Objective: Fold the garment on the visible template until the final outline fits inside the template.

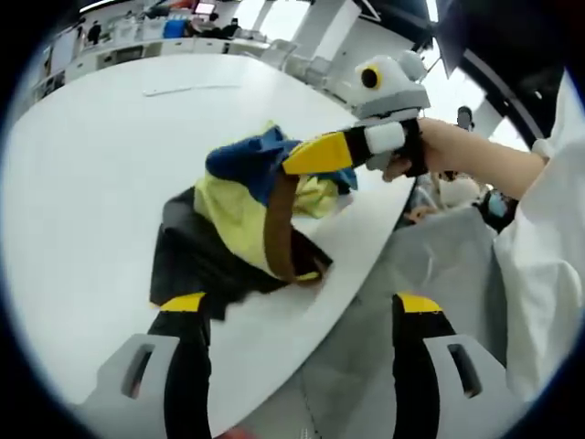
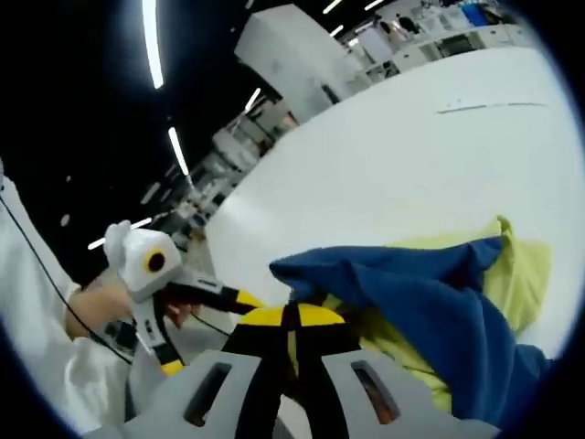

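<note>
Your right tongs (image 1: 315, 154) are pinched on the garment (image 1: 239, 215), mid-fold over the tabletop (image 1: 91, 165); your left tongs (image 1: 297, 306) are spread and holding nothing. Next, probably lay it flat.

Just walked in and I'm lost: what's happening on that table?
A person is folding a garment of blue, yellow and dark cloth, bunched near the edge of a white table. The right gripper has its jaws shut on the blue fabric. The left gripper is open, one jaw touching the dark cloth.

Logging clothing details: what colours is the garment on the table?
The garment is yellow, blue and dark grey with a brown band, clearest in the left gripper view.
</note>
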